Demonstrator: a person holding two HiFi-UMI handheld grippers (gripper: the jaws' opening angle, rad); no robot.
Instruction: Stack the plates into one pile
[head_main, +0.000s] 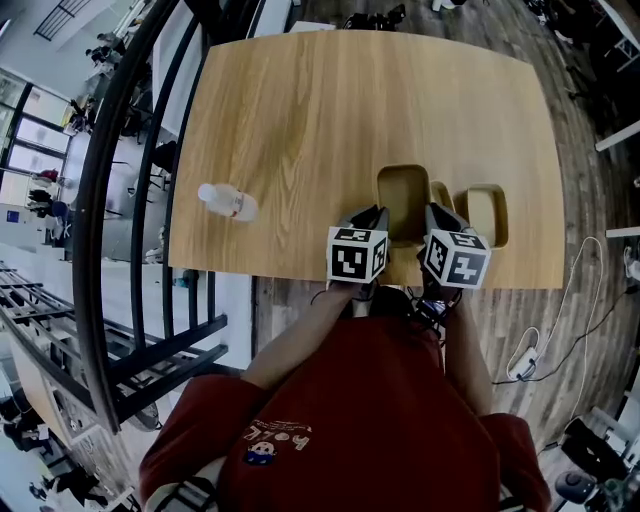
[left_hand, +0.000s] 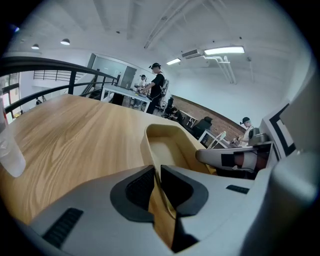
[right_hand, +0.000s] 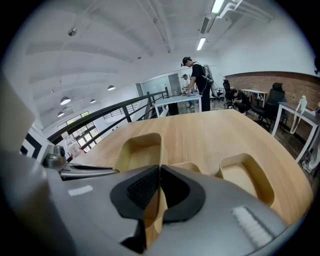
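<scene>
The held plate (head_main: 403, 200), a rectangular wooden one with rounded corners, sits near the front edge of the surface (head_main: 300, 110) with its long axis running away from the person. It is carried from both sides. The left gripper (head_main: 377, 217) has its fingers (left_hand: 142, 187) narrowed onto the plate's left rim at the near end, and the right gripper (head_main: 432, 216) has its fingers (right_hand: 145, 190) pinched the same way on the right rim. It appears to ride slightly above the wood, though the gap cannot be seen. The middle plate (head_main: 441, 193) lies just to the right, partly covered by the held plate's right edge. The right-hand plate (head_main: 487, 213) stands a little further right, apart from both and with the same long axis. Any pile therefore lies on the right gripper's side, so the coming move is probably a sideways carry to the right, keeping the axes parallel. A clear bottle (head_main: 228, 201) lies on its side well to the left, out of the way.
</scene>
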